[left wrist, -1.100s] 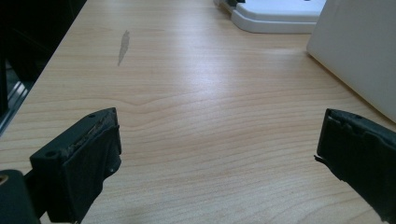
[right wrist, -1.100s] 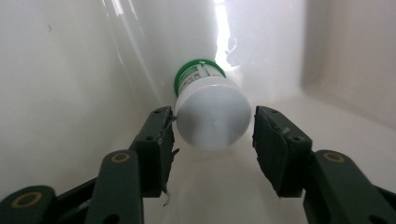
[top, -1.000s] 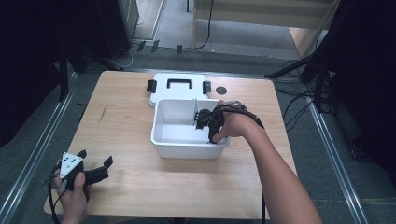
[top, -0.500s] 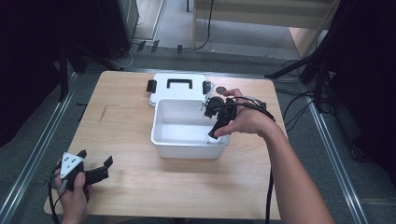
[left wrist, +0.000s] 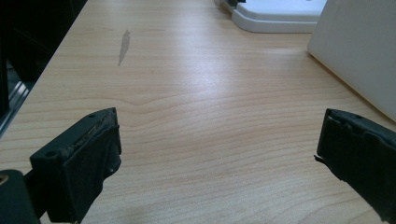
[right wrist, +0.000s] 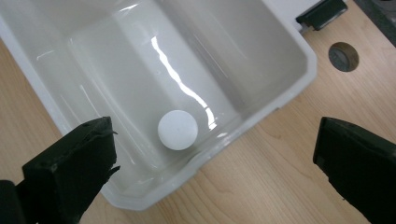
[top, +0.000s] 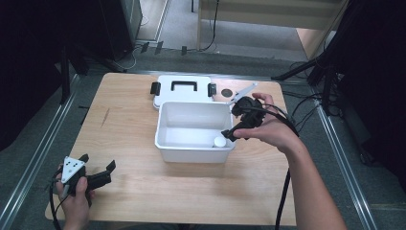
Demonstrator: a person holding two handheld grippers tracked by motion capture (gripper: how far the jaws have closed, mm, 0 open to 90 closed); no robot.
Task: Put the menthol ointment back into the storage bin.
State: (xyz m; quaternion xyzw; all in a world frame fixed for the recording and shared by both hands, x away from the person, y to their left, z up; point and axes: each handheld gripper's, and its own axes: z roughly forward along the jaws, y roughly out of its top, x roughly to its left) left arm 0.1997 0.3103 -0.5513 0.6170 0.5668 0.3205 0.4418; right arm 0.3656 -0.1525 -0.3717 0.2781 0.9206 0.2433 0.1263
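White lid (top: 182, 89) lies on the wooden table (top: 124, 120).

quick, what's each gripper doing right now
left gripper: open, empty, low over the table.
right gripper: jaws just opened, nothing between them, above the ball in the bin.

Both forearms are showing bare, no sleeves reaching the wrists. The black two-jaw left gripper (top: 98, 178) is wearing a grey three-cornered plate with dark dots, and the black right gripper (top: 238, 123) is trailing a black cable. Worn, scuffed black pads (left wrist: 93, 154) are fronting the blocky jaws.
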